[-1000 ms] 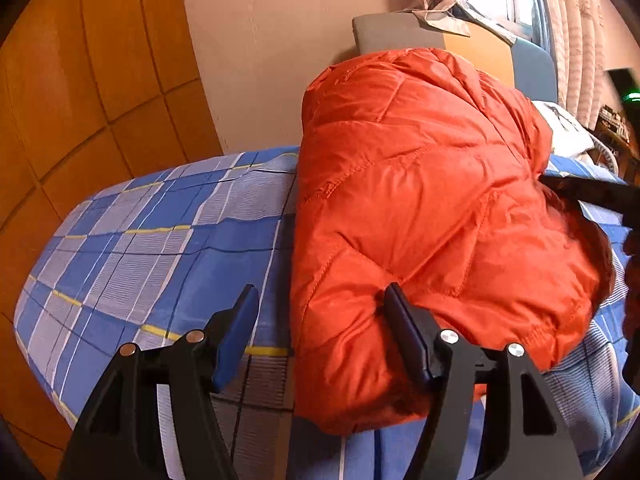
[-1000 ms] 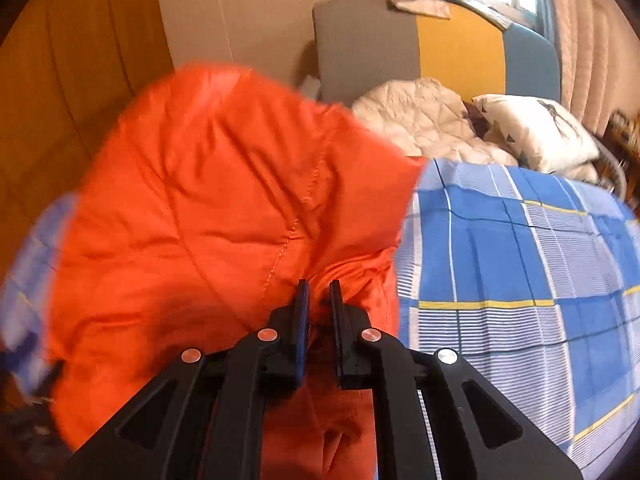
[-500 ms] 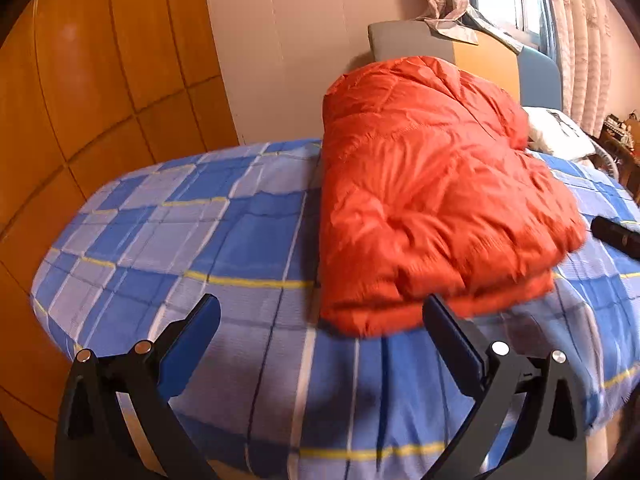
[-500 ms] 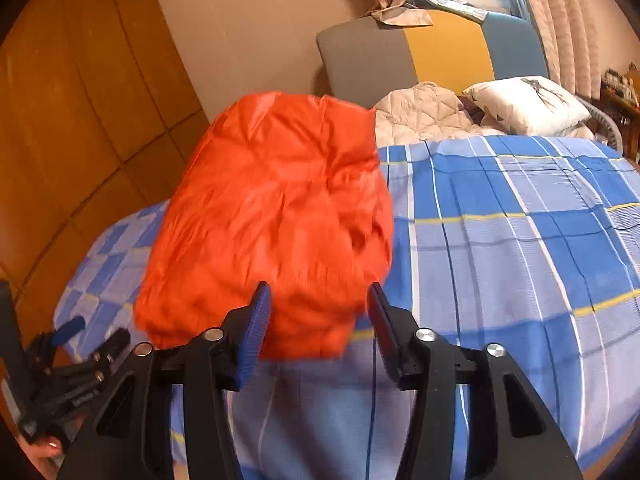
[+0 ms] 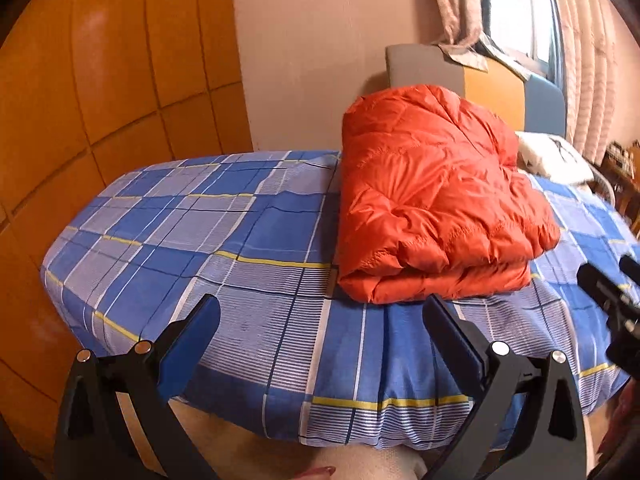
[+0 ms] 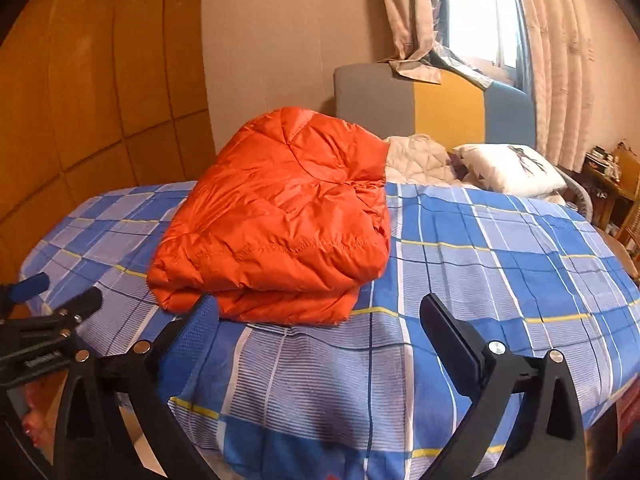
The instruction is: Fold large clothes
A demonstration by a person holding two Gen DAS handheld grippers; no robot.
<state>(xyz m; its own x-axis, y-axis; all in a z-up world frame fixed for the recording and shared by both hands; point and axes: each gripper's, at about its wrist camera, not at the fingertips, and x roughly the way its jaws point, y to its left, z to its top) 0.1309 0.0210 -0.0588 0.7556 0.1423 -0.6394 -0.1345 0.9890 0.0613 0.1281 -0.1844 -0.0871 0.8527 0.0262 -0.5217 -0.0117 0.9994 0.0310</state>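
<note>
We note the orange jacket (image 5: 436,200) lies folded near the bed's (image 5: 200,240) front edge, left gripper (image 5: 320,320) wide and empty, right gripper (image 6: 320,320) opening, empty; folding looks done

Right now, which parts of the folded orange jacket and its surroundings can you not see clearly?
- Folded orange quilted jacket: far side and underside hidden by its own bulk, both views.
- Cream quilted garment: partly behind the jacket, right wrist view.
- Small items on the wooden shelf: too small, at the frame edge.
</note>
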